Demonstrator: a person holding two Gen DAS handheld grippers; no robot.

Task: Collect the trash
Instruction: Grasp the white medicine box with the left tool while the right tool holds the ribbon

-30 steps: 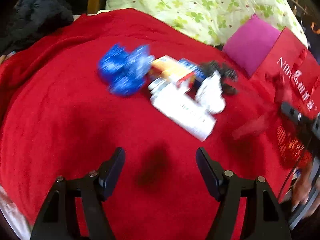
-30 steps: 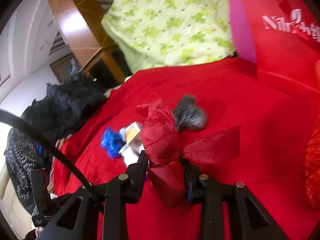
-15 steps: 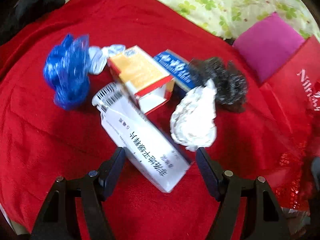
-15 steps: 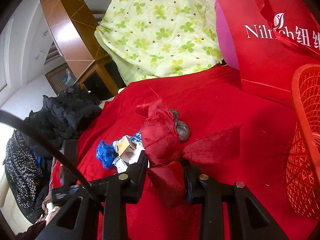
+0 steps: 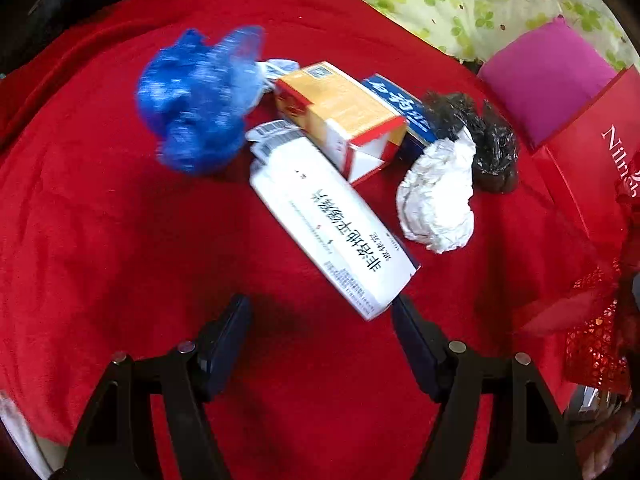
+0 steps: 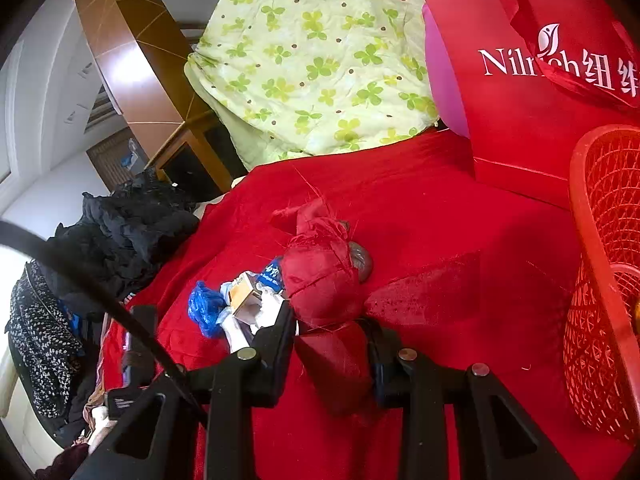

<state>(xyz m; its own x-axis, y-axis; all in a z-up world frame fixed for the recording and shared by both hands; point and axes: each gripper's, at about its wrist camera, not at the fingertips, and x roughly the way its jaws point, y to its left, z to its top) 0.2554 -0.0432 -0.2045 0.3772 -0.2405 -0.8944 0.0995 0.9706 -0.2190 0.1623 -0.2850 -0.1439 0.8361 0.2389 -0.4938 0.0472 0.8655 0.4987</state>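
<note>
In the left wrist view a trash pile lies on the red blanket [image 5: 100, 240]: a long white box [image 5: 332, 224], an orange and white box [image 5: 340, 116], a blue box [image 5: 396, 100], a blue plastic wad [image 5: 200, 100], a crumpled white paper ball [image 5: 440, 192] and a black crumpled wad [image 5: 480, 140]. My left gripper [image 5: 320, 320] is open, just short of the white box's near end. My right gripper [image 6: 332, 344] is shut on a crumpled red cloth wad [image 6: 324, 284], held above the blanket beside a red mesh basket [image 6: 600, 280]. The pile [image 6: 240, 300] shows small behind it.
A red paper bag [image 6: 520, 100] stands at the back right with a pink cushion [image 5: 548, 76] beside it. A green clover quilt [image 6: 320, 60] lies behind. Black clothes [image 6: 132, 232] are heaped at the left edge of the bed.
My left gripper has come in close to the pile, then eased back slightly from the white box. My right gripper has carried the red cloth wad right, bringing the red basket into view.
</note>
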